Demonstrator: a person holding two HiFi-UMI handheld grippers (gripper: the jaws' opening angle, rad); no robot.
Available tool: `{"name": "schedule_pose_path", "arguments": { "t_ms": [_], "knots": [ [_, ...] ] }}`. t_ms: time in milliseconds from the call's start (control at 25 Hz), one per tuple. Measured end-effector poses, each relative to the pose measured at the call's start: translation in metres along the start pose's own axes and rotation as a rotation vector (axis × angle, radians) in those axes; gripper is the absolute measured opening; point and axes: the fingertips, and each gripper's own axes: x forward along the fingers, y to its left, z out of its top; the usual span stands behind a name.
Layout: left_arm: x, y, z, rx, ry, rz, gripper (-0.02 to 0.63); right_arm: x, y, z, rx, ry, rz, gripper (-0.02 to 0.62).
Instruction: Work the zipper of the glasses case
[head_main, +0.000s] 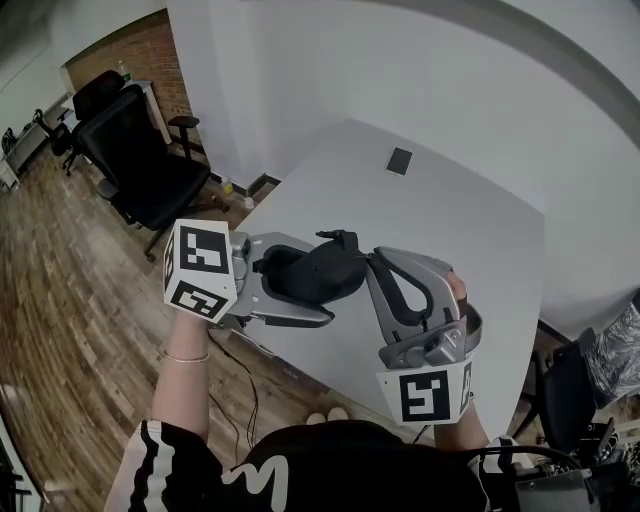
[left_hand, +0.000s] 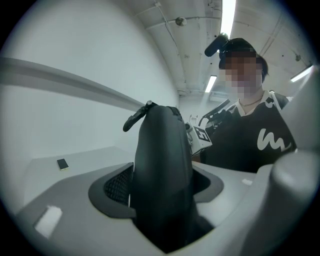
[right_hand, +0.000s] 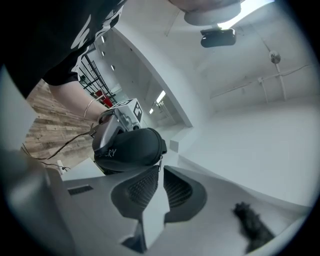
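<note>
The black glasses case (head_main: 315, 272) is held in the air above the white table's near edge (head_main: 450, 230). My left gripper (head_main: 325, 287) is shut on it, one jaw on each side. In the left gripper view the case (left_hand: 162, 165) stands upright between the pads, with a black tab (left_hand: 135, 118) sticking out at its top. My right gripper (head_main: 373, 258) reaches the case's right end from the right. In the right gripper view its tips (right_hand: 161, 170) pinch the small metal zipper pull (right_hand: 160, 161) that hangs from the case (right_hand: 130, 149).
A small dark phone-like thing (head_main: 399, 160) lies on the far part of the table. A black office chair (head_main: 140, 150) stands on the wood floor to the left. A cable (head_main: 240, 390) runs along the floor below the table edge.
</note>
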Motion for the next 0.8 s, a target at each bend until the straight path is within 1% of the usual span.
{"name": "schedule_pose_path", "arguments": {
  "t_ms": [120, 240, 360, 400, 480, 560, 640, 720, 800],
  "knots": [
    [-0.001, 0.001, -0.005, -0.009, 0.04, 0.012, 0.304, 0.001, 0.001, -0.002, -0.038, 0.005, 0.003, 0.018],
    [-0.002, 0.001, -0.01, -0.022, 0.066, 0.015, 0.304, 0.002, 0.005, -0.003, -0.127, 0.007, 0.01, 0.017],
    [-0.003, -0.001, -0.015, -0.033, 0.11, 0.009, 0.304, 0.004, 0.011, -0.004, -0.231, 0.008, 0.02, 0.017],
    [-0.004, -0.003, -0.017, -0.031, 0.125, 0.007, 0.305, 0.004, 0.013, -0.003, -0.251, 0.003, 0.027, 0.017],
    [-0.005, -0.003, -0.018, -0.006, 0.138, 0.022, 0.308, 0.004, 0.015, -0.001, -0.245, -0.027, 0.047, 0.009],
    [-0.005, 0.0, -0.017, 0.054, 0.13, 0.074, 0.322, 0.004, 0.015, 0.002, -0.214, -0.057, 0.058, 0.006],
    [-0.002, 0.004, -0.017, 0.111, 0.123, 0.129, 0.328, 0.005, 0.013, 0.003, -0.206, -0.074, 0.055, 0.006],
    [0.001, 0.006, -0.019, 0.142, 0.12, 0.172, 0.334, 0.006, 0.011, 0.004, -0.208, -0.083, 0.052, 0.006],
    [0.002, 0.011, -0.018, 0.17, 0.111, 0.247, 0.334, 0.008, 0.011, 0.005, -0.208, -0.082, 0.052, 0.005]
  ]
}}
